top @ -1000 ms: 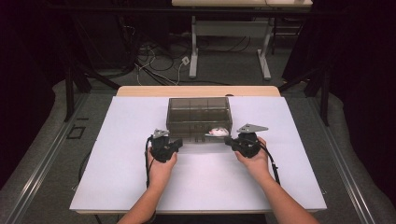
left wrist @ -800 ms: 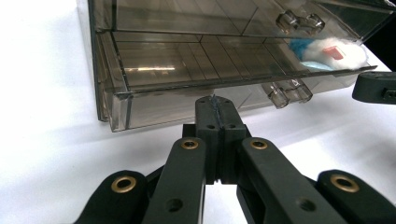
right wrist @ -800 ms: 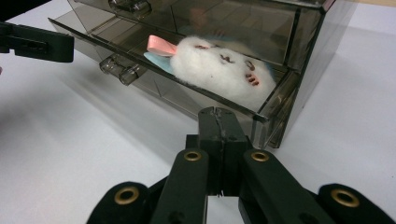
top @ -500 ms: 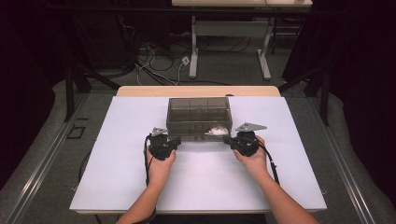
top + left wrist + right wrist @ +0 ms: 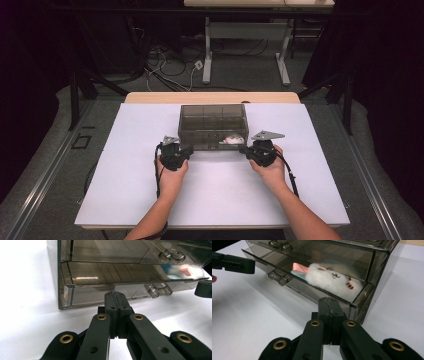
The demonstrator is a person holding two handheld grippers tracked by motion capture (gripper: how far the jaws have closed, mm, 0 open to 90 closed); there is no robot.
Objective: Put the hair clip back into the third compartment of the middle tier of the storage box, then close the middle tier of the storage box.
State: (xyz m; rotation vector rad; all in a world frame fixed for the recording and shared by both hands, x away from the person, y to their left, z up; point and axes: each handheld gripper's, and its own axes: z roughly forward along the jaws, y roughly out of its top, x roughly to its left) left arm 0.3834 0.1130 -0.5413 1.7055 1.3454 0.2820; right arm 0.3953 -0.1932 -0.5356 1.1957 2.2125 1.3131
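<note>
High camera looks down; both tongs cameras closely share the drawer box [image 5: 213,126].

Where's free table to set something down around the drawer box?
Bare white table lies left of the drawer box out to the edge, right of it likewise, and along the near side between the forearms. It is crowded at the box front: the left gripper and right gripper sit against the lower drawer holding a white plush toy.
</note>
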